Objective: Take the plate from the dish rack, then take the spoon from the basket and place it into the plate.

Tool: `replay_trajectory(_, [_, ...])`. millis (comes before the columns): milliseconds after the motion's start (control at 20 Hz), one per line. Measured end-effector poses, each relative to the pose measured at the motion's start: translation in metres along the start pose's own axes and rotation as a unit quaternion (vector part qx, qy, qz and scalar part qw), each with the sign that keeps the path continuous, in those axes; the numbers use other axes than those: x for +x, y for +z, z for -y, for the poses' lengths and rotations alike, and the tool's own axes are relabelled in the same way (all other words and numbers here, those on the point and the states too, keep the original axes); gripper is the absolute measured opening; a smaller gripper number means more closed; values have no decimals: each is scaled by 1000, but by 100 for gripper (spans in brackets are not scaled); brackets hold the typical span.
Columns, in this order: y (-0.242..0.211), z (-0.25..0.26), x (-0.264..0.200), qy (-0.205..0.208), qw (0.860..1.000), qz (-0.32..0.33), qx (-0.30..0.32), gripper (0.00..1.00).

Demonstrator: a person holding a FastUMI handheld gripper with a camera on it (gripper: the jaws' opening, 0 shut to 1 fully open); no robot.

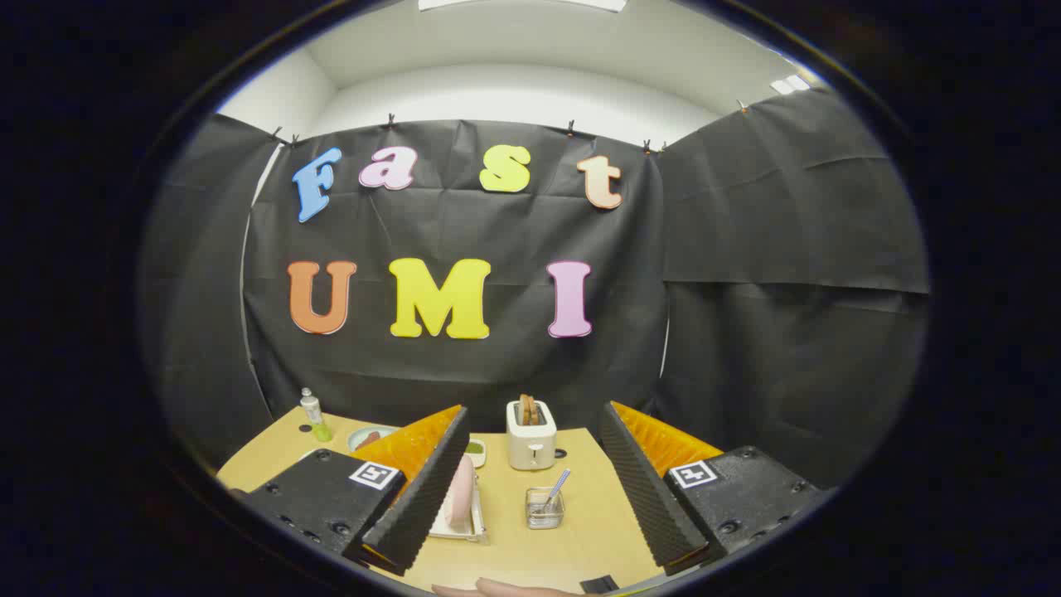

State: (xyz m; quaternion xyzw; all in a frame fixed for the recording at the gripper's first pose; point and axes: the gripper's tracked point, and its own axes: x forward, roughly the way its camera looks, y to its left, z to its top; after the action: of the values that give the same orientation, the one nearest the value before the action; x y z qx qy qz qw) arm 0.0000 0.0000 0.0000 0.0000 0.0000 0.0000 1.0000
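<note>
Pink plate (460,491) upright in rack (472,524), lower centre-left; likely rigid, slick, breakable, so grip its top rim. Gripper (530,489) jaws wide apart, empty.

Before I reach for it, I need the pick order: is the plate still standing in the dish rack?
Yes. The plate stands on edge in the dish rack, beside the open gripper.

On the table (580,531) we see a rack (464,524), basket (545,508), toaster (531,435), bottle (314,414) and bowl (366,436).
</note>
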Motion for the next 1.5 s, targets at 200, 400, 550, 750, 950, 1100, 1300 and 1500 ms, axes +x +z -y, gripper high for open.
replay_trajectory(200, [1,-11,13,10,1000,-6,-7,100])
replay_trajectory(400, [3,-14,36,15,1000,-9,-15,100])
replay_trajectory(550, [5,-18,56,27,999,-21,-21,100])
replay_trajectory(750, [5,-26,85,50,997,-33,-44,100])
replay_trajectory(950, [-24,-44,130,59,991,-81,-94,100])
replay_trajectory(1100, [-62,-68,164,81,979,-147,-113,100])
replay_trajectory(1300, [-106,-90,209,74,959,-223,-156,100])
replay_trajectory(1500, [-150,-98,245,38,931,-315,-181,100])
